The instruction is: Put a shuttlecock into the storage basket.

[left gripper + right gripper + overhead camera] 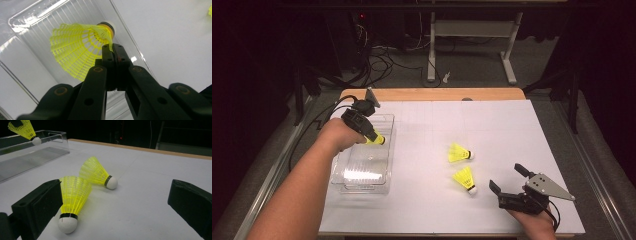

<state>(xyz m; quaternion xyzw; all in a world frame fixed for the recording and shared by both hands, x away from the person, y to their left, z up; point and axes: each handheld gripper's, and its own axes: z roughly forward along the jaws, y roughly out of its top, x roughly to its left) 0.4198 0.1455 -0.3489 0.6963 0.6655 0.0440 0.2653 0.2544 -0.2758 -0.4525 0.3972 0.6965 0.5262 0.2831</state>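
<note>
While over the clear bin (362, 172), the left hand-held gripper (112, 48) pinches a yellow shuttlecock's (75, 47) skirt.

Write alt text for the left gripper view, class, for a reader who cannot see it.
The left claw is shut on the net skirt of a yellow shuttlecock, holding it over a clear plastic bin. White table lies beside the bin.

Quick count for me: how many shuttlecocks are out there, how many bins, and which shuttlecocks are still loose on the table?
Yellow shuttlecocks: 3 – one in the left claw over the bin, two loose on the table
Clear plastic bin: 1
Total: 4
</note>
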